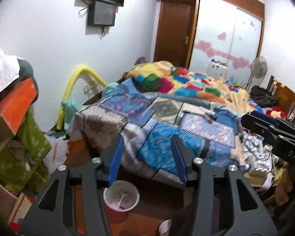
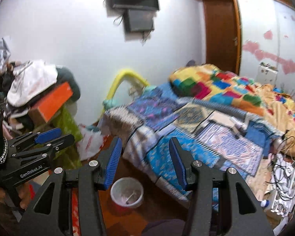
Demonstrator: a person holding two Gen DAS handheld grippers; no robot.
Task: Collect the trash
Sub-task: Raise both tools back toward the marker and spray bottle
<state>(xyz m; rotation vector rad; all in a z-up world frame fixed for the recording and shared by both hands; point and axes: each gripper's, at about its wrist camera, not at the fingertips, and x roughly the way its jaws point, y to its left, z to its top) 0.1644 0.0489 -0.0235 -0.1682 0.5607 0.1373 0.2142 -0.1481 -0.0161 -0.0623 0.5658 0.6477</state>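
Left gripper (image 1: 147, 157) and right gripper (image 2: 145, 157), blue-padded fingers spread wide, each holding nothing. The red, white-lined plastic bowl (image 1: 121, 199) with a white utensil inside stands on the brown wooden floor (image 1: 153, 206) beside the bed draped in a blue patterned blanket (image 1: 163, 125), below both grippers.
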